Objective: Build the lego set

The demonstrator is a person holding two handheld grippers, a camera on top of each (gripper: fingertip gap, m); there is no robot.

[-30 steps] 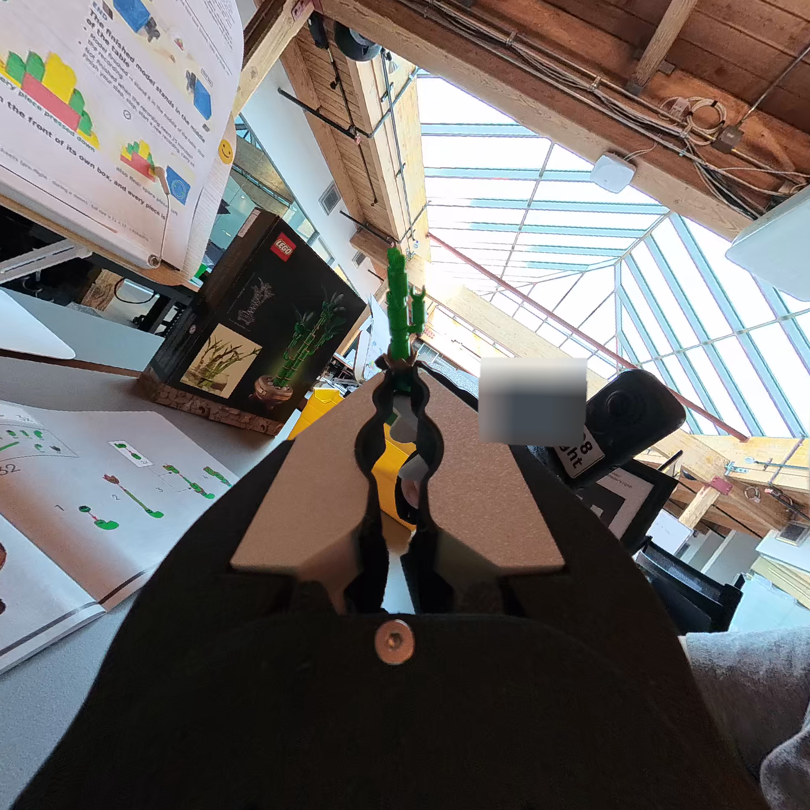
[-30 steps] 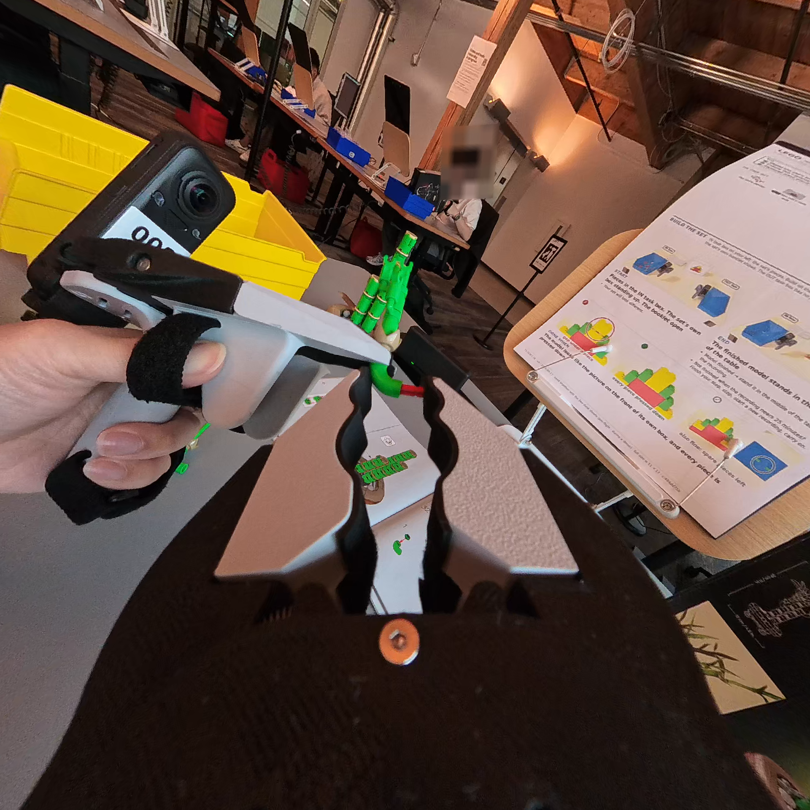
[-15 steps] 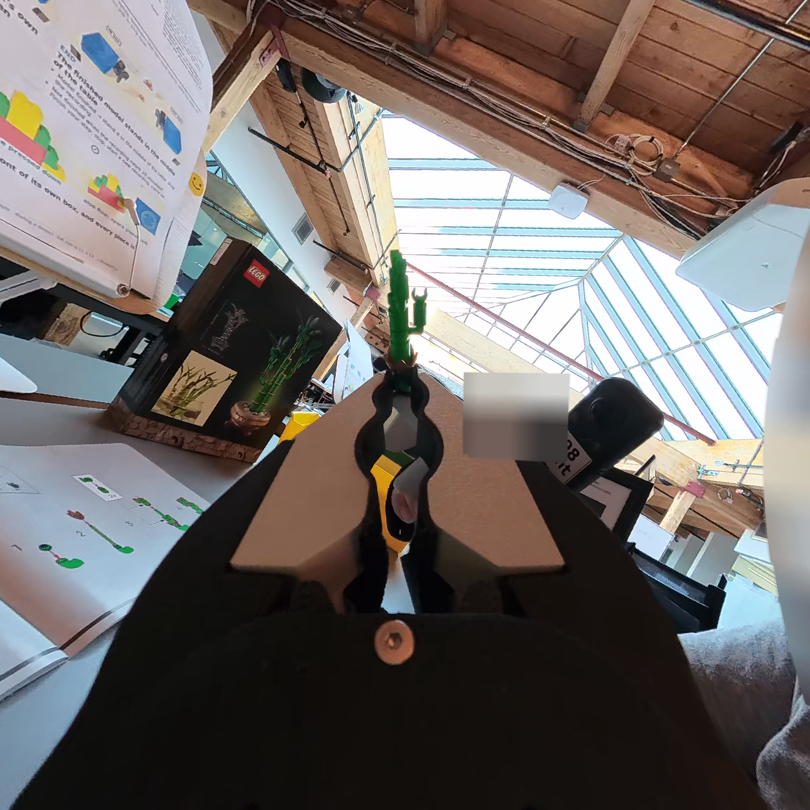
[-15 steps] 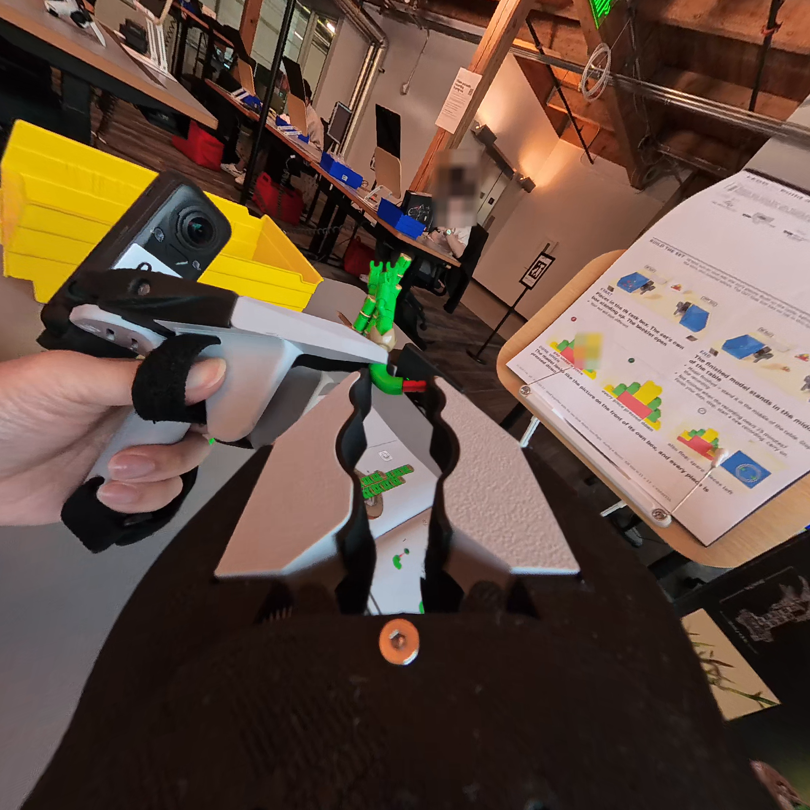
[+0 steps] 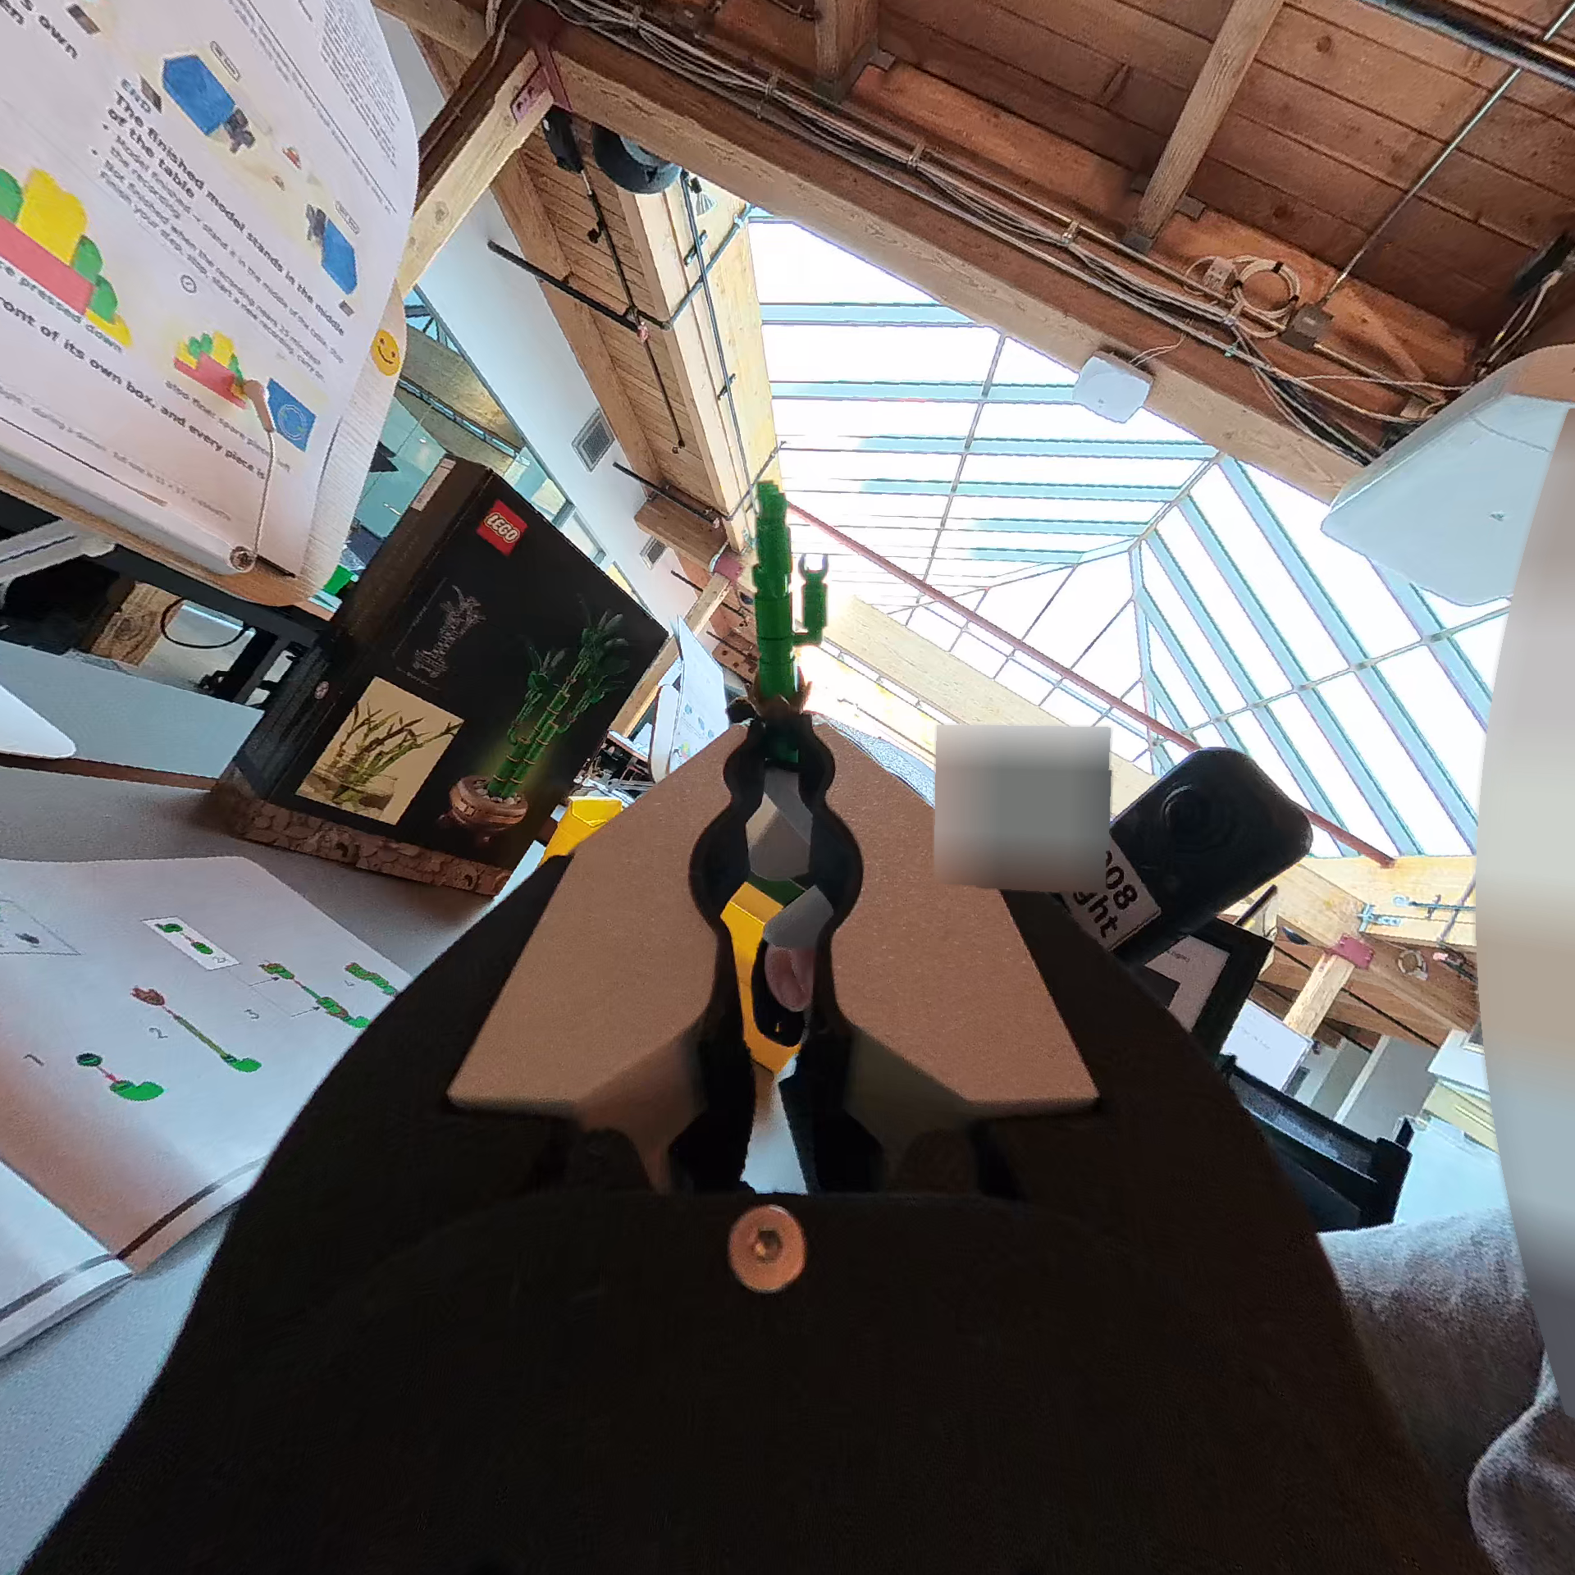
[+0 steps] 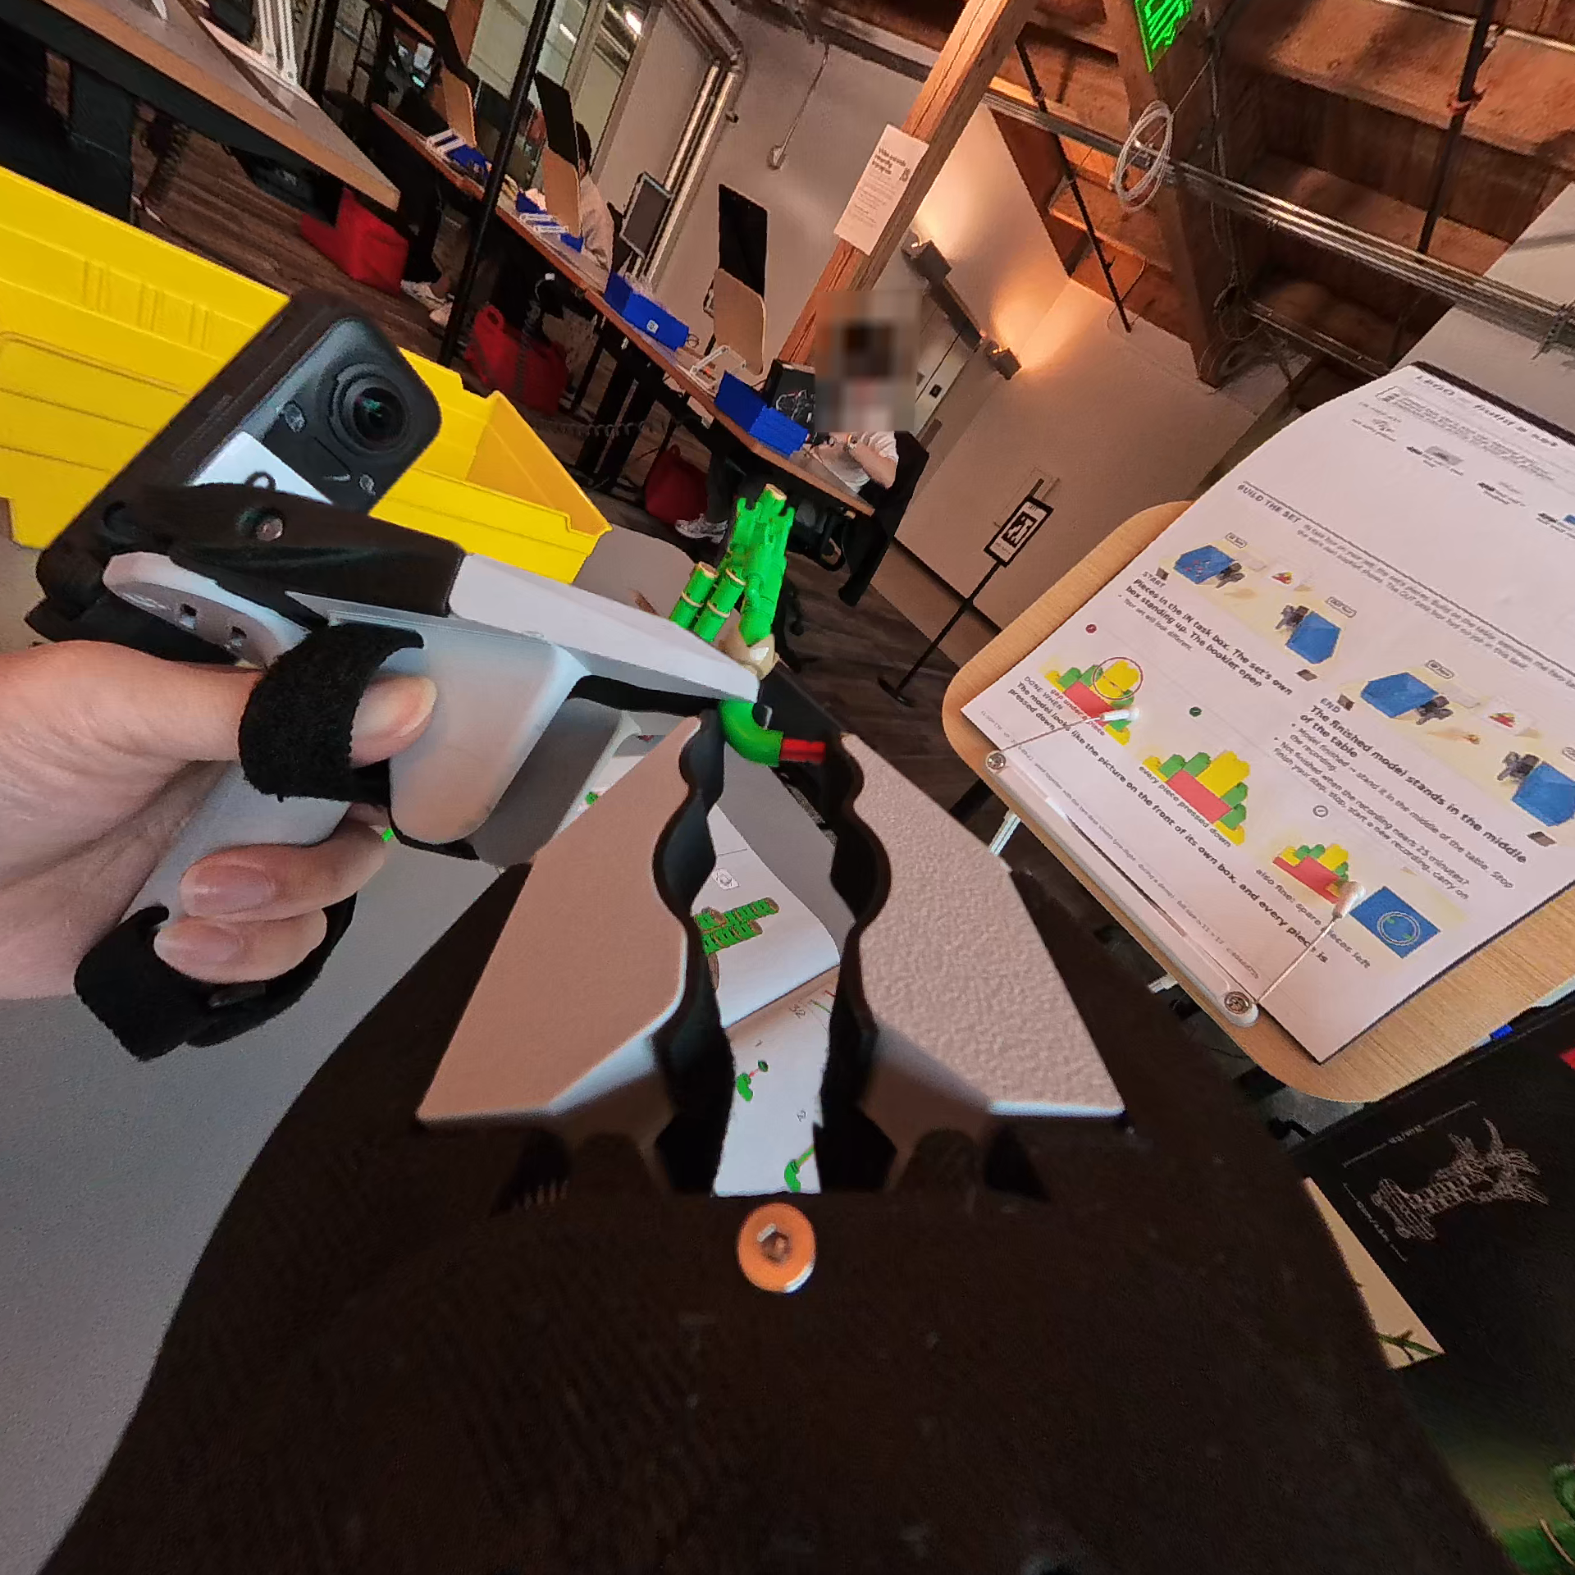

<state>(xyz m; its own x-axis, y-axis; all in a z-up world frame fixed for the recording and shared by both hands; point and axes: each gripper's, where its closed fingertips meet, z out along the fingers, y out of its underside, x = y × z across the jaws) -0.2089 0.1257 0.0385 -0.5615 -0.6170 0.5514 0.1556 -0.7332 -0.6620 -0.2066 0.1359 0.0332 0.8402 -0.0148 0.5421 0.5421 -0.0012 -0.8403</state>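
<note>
My left gripper is shut on the base of a green bamboo stalk model, which stands up from the fingertips. In the right wrist view a hand holds this left gripper at the left, with the green stalks sticking out beyond it. My right gripper is shut on a curved green piece with a red pin, held right under the left gripper's tip, at the stalks' base. Whether the piece touches the model is hidden.
The open instruction booklet lies on the grey table, and the black set box stands behind it. A yellow bin sits at the left. A tilted board with a printed sheet stands at the right. Both grippers' tips are close together, under 4 cm apart.
Both grippers have tilted and shifted a little. The curved piece stays close under the left gripper's tip. Both holds are unchanged.
</note>
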